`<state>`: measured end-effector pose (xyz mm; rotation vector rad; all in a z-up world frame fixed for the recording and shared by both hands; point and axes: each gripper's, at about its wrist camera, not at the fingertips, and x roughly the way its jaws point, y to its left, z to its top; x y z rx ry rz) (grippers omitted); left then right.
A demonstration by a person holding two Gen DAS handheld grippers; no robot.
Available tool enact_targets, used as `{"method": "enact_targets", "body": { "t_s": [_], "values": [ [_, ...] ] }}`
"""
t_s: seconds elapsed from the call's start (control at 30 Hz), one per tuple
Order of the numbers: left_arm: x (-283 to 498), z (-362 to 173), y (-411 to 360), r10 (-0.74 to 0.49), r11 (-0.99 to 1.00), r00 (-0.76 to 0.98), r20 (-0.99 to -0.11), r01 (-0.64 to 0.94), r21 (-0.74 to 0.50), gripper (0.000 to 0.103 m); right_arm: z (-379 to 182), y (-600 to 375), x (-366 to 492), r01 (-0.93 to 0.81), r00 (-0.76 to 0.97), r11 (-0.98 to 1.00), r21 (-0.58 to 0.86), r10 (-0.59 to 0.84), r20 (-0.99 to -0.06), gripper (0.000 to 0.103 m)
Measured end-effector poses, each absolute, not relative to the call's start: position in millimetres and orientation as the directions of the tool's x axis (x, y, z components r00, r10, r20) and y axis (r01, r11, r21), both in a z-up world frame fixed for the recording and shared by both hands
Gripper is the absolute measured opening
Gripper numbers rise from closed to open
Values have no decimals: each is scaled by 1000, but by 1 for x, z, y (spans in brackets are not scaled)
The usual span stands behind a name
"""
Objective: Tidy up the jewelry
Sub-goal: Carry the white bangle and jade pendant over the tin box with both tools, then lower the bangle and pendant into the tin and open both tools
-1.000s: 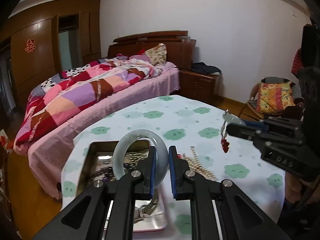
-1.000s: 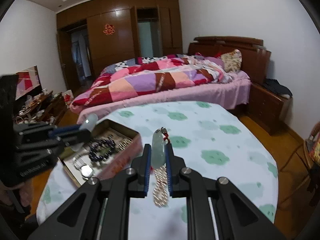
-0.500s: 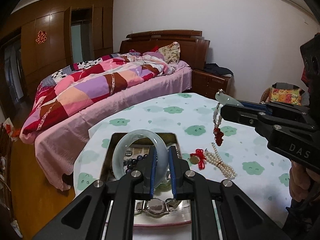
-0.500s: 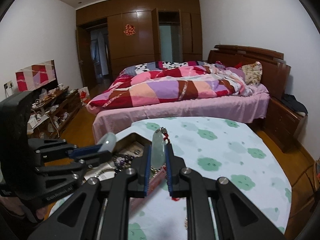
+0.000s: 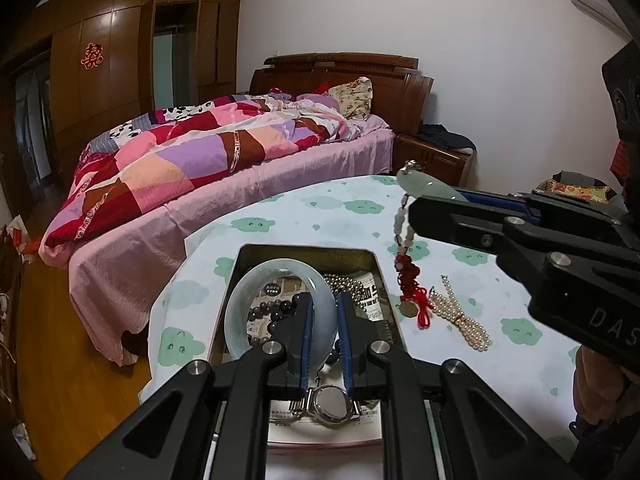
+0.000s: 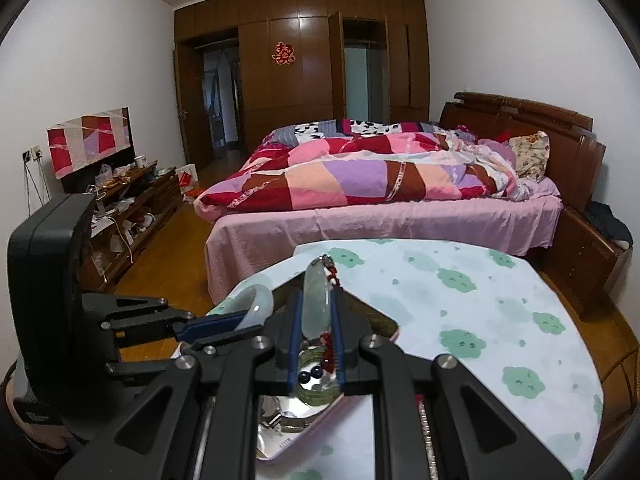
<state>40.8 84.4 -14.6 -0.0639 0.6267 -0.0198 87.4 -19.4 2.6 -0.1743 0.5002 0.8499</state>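
My left gripper (image 5: 322,320) is shut on a pale jade bangle (image 5: 256,280) and holds it upright over the open metal jewelry tin (image 5: 308,251). The tin holds dark beads (image 5: 276,314), a metal bead chain (image 5: 348,282) and a wristwatch (image 5: 330,400). My right gripper (image 6: 316,316) is shut on a pale green jade pendant (image 6: 316,296), whose beaded cord and red tassel (image 5: 410,276) hang down by the tin's right rim. In the right wrist view the bangle (image 6: 256,298) shows at left in the left gripper's fingers (image 6: 212,324).
A pearl strand (image 5: 460,312) and a coin charm with red cord (image 5: 412,308) lie on the cloud-print tablecloth (image 5: 360,208) right of the tin. A bed with a patchwork quilt (image 5: 208,152) stands beyond the table. A low cabinet (image 6: 128,208) lines the left wall.
Both grippers have swung left and come over the tin. The pendant with its tassel has moved from above the pearls to the tin's right rim. Both grips are unchanged.
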Motion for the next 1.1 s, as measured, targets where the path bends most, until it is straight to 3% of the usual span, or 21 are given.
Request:
{"method": "enact_targets", "body": {
  "t_s": [1.1],
  "values": [
    [58,-55,86,-43,999,751,-659,22,-40,12,-52,10,99,-748,479,658,84,623,-618,16]
  ]
}}
